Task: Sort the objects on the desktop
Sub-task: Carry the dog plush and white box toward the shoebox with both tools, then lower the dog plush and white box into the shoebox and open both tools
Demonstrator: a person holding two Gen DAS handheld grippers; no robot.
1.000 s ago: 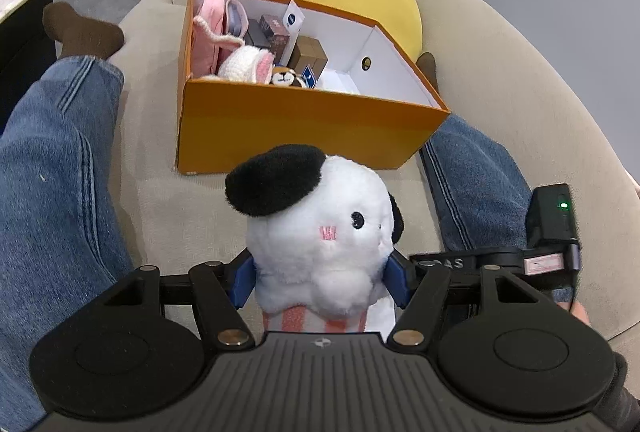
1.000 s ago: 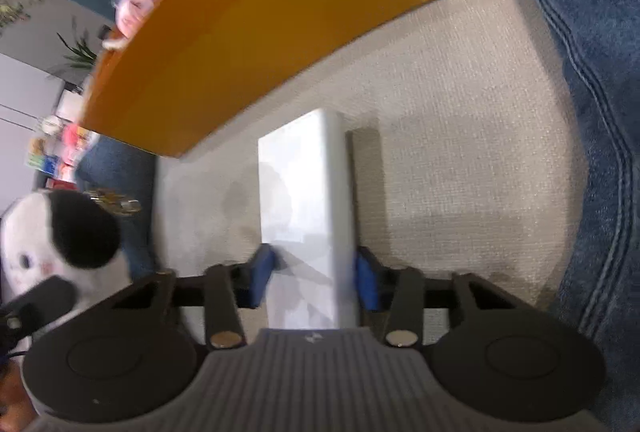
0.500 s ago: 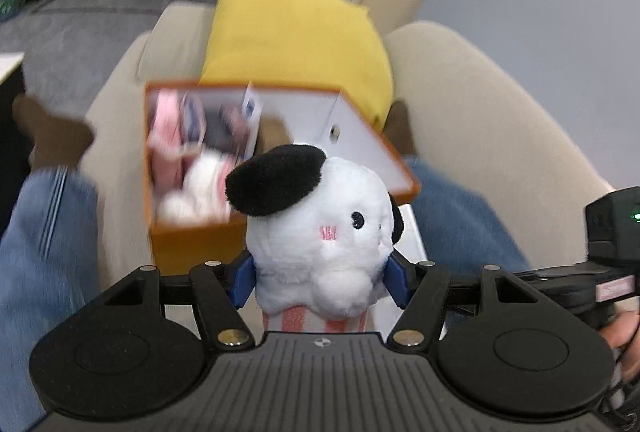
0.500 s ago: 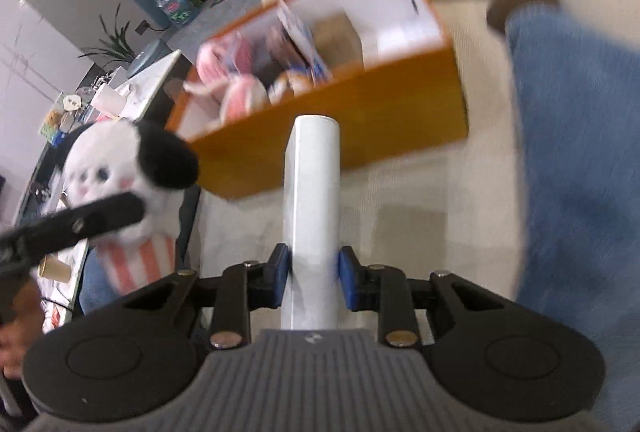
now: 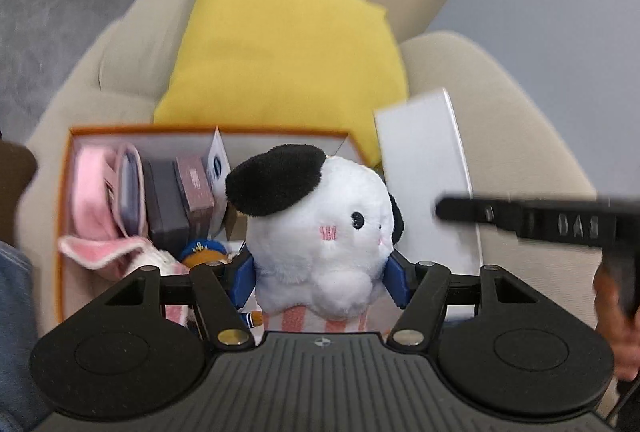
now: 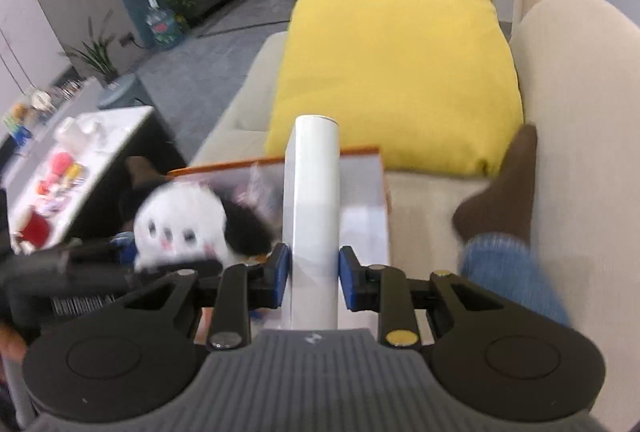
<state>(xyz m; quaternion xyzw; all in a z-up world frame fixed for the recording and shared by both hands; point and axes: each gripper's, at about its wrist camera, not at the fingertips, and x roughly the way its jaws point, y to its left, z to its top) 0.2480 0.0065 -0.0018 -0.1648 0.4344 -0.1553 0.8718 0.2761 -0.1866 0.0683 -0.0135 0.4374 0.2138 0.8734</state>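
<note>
White plush toy (image 5: 320,228) — black ear patch, pink cheek marks, striped base — upright, in front of the orange box (image 5: 64,232). White flat box (image 5: 424,184) upright on its narrow edge, just right of the toy. Orange box open-topped, holding pink and dark items.

We have lifted the white box (image 6: 312,216) off the sofa seat and raised the plush dog (image 5: 320,228); both now hang above the orange box (image 5: 64,200).
</note>
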